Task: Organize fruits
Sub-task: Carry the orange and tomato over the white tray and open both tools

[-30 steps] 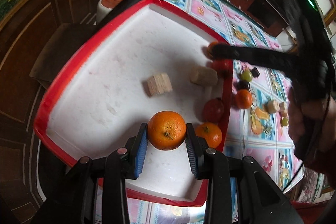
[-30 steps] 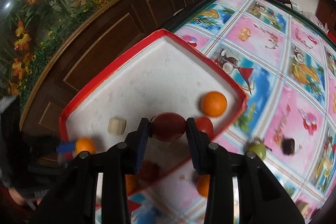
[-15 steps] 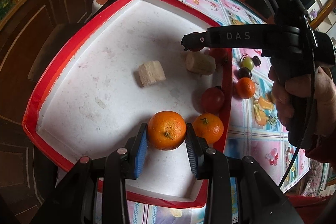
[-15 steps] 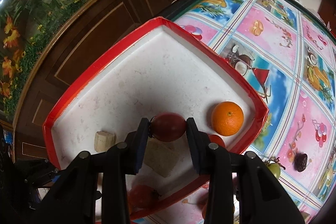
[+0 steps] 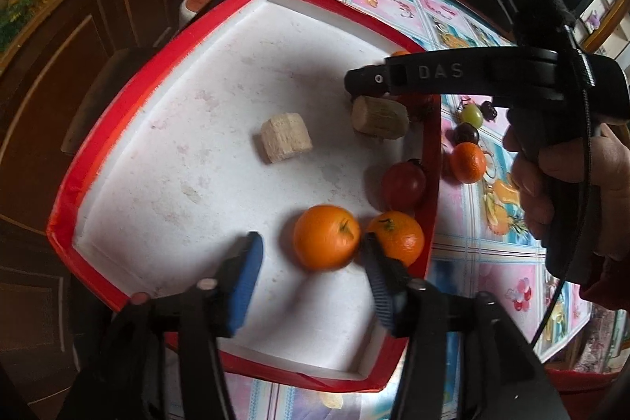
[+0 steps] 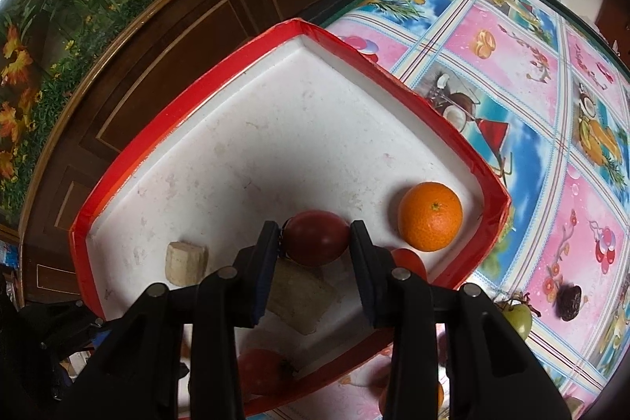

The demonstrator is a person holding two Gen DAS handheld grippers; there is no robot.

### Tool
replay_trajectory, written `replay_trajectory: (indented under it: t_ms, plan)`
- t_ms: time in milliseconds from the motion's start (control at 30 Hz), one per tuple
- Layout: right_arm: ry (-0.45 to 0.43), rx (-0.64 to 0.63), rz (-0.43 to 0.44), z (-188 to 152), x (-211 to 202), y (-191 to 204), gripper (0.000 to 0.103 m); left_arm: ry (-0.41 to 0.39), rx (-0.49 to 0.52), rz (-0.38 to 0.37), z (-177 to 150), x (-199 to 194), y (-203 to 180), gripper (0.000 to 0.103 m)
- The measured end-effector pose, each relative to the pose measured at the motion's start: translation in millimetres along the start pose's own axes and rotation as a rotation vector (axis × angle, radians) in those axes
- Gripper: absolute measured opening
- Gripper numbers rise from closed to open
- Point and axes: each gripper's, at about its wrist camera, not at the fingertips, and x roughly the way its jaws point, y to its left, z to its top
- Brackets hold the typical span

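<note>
A white tray with a red rim (image 5: 118, 81) lies on the table. My left gripper (image 5: 311, 262) is open over its near part. An orange (image 5: 326, 237) lies on the tray floor between the fingers, against the right one, beside a second orange (image 5: 397, 235). A red tomato (image 5: 403, 184) and two pale cut chunks (image 5: 285, 142) also lie in the tray. My right gripper (image 6: 315, 247) is shut on a dark red tomato (image 6: 315, 237) above the tray (image 6: 197, 105). Another orange (image 6: 430, 216) sits in the tray's right corner.
On the patterned tablecloth (image 5: 464, 254) right of the tray lie an orange (image 5: 467, 162), a green grape (image 5: 471, 115) and dark fruits (image 5: 466, 134). In the right wrist view a green fruit (image 6: 517, 317) and a dark fruit (image 6: 571, 302) lie on the cloth. Dark wooden cabinets (image 6: 197, 6) stand beyond the table edge.
My left gripper has opened and let go of the orange, which now rests on the tray floor. My right gripper has moved further over the tray with the tomato held.
</note>
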Motion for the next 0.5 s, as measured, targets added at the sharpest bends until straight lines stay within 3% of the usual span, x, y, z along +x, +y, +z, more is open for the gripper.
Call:
replay_trajectory:
  t_ms: [200,267,400,500]
  plan:
    - [-0.043,0.012,0.014,-3,-17,-5,0.047,-0.024,-0.025,0.021,1,-9,6,0.075]
    - [-0.069,0.021,0.02,-7,-28,-8,0.048,-0.037,-0.027,0.027,2,-13,6,0.077]
    - [-0.127,0.055,0.044,-22,-53,-18,0.063,-0.067,-0.028,0.035,10,-23,5,0.079]
    - [-0.149,0.087,0.047,-39,-68,-29,0.066,-0.082,-0.022,0.029,16,-27,-1,0.079]
